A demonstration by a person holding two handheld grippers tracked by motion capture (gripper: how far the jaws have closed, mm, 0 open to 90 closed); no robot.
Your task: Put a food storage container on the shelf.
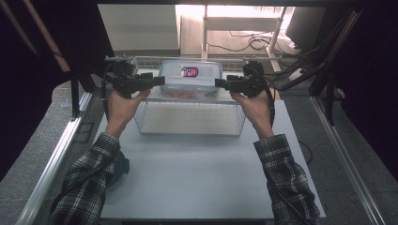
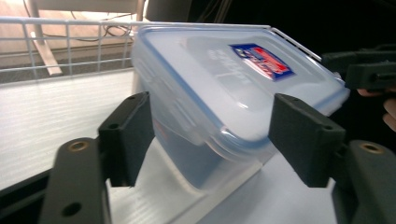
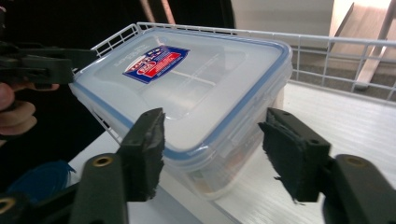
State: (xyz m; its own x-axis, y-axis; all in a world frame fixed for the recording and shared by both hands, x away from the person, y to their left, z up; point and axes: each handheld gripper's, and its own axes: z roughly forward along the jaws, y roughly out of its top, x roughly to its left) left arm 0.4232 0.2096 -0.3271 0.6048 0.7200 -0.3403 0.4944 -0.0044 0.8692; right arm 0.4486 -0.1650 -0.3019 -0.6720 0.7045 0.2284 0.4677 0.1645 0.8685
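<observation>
One plastic box (image 1: 190,79) with a clear lid edged in blue and a red-and-blue label (image 1: 189,71) is recorded in the wire basket (image 1: 187,125), against the basket's far rim. Reddish contents are made out faintly through its near wall in the high view. The box is flanked at its two short ends by the grippers. The left gripper (image 1: 159,80) is held level at the box's left end; in the left gripper view (image 2: 212,133) the jaws are seen spread to either side of the box's end, and no pad is seen pressed on it. The right gripper (image 1: 219,83) is held level at the right end; in the right gripper view (image 3: 210,147) the jaws are likewise spread about the box's corner, with gaps seen between pads and plastic. The basket is set at the far edge of the pale table (image 1: 197,178), near its middle. Both forearms are clothed in checked sleeves (image 1: 286,178). A blue round object (image 1: 121,167) is noted at the table's left edge, partly hidden by the left sleeve.
</observation>
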